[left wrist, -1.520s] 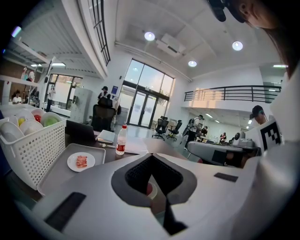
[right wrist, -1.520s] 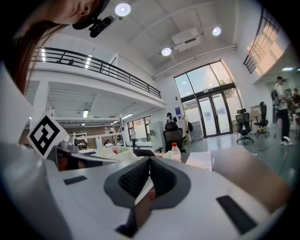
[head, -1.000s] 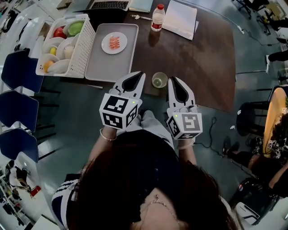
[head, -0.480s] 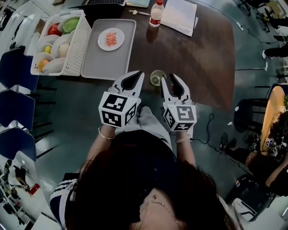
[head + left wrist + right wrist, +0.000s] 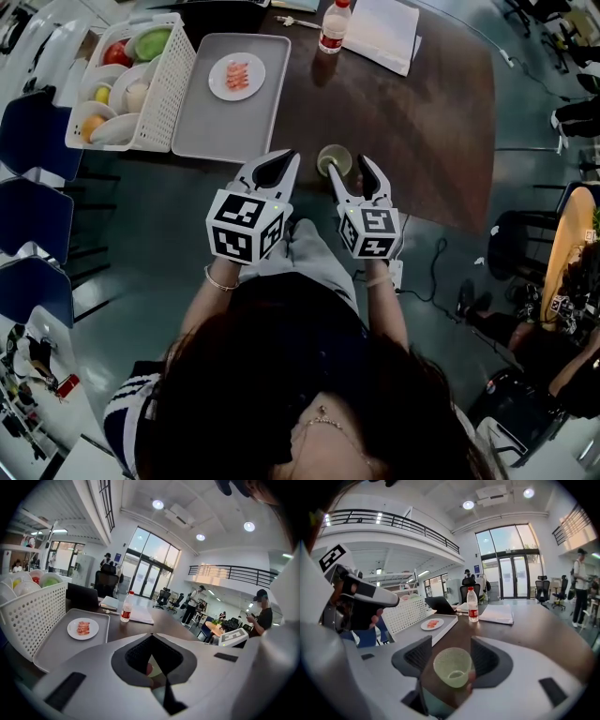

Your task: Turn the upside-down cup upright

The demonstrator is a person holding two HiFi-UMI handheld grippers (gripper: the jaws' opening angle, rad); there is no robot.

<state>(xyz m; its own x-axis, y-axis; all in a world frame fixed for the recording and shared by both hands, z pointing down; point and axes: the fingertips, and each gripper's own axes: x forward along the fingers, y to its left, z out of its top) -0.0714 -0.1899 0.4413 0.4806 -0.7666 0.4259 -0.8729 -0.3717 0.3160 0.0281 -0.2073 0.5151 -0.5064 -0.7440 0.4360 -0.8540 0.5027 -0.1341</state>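
A dark brown desk [image 5: 422,141] fills the head view from 12 to 2 o'clock, on a grey floor [image 5: 141,248]. Blue chairs [image 5: 36,223] line up at 9 o'clock. In the left gripper view, tall glass doors [image 5: 149,573] stand at 12 o'clock under round ceiling lights [image 5: 158,504], and a railed balcony [image 5: 229,571] runs along the white wall at 2 o'clock.
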